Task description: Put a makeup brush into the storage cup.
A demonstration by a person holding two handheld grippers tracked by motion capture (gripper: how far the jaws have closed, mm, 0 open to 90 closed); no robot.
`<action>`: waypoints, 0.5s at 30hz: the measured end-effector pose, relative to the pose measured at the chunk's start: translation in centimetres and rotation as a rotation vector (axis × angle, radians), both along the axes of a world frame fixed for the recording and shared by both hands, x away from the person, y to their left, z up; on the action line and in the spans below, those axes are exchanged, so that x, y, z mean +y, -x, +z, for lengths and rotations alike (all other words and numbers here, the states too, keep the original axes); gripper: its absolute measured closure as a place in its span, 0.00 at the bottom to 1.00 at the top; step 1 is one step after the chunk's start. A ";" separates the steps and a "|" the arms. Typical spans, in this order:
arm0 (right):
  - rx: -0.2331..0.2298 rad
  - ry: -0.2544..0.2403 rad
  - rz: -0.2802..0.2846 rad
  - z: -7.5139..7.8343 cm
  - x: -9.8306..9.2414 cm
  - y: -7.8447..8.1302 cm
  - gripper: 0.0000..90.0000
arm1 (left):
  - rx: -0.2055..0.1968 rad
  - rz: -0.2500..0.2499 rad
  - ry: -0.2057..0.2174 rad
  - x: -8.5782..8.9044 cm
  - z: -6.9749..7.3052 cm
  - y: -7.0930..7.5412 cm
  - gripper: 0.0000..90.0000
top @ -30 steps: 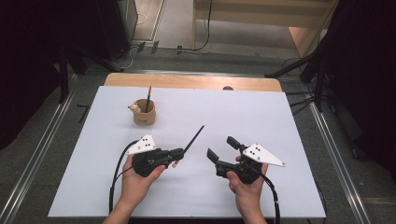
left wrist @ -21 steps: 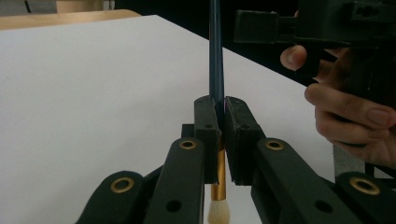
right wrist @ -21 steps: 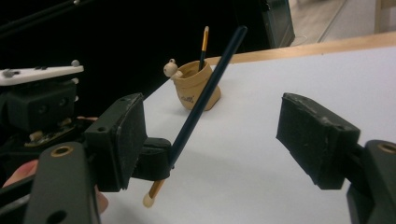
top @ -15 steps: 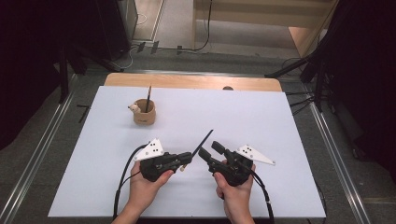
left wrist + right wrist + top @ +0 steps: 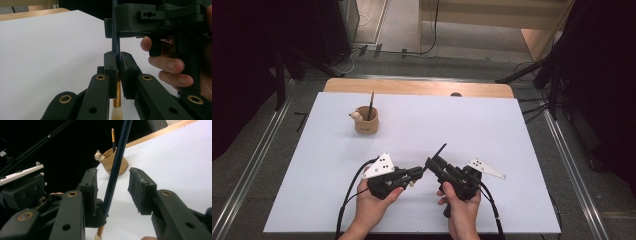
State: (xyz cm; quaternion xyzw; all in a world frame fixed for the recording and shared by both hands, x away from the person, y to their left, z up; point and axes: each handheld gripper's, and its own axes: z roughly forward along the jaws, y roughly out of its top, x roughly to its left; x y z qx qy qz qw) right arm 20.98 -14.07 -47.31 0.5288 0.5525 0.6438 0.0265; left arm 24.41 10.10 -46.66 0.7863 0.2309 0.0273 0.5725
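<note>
Two claws, near edge of counter (image 5: 522,150): left claw (image 5: 117,62) clamps brush (image 5: 113,173) for handover; right claw (image 5: 112,187), jaws just closing, straddles the handle without gripping; cup (image 5: 365,120) far left

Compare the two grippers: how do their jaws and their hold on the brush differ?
The left gripper is shut on the brush, clamping it near the gold ferrule; the right gripper has just been closing, its pads flanking the dark handle, still apart from it. The left grips the lower end; the right straddles higher up. Both are black and hand-held over the white table.

Glossy dark brush handle (image 5: 115,30), gold metal ferrule (image 5: 116,98), matt white table (image 5: 472,125)
</note>
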 end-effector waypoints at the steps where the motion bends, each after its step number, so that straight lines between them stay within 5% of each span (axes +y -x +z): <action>1: 0.008 -0.006 -0.008 -0.1 0.0 -0.1 0.68 | -0.002 -0.001 -0.003 -0.1 0.0 0.0 0.95; 10: 0.057 -0.092 0.017 -1.0 0.0 -0.4 0.77 | 0.005 -0.004 -0.002 -0.2 -0.3 0.0 0.95; 15: 0.061 -0.122 0.032 -0.9 0.0 -0.4 0.93 | 0.004 -0.004 0.000 -0.3 -0.3 0.1 0.95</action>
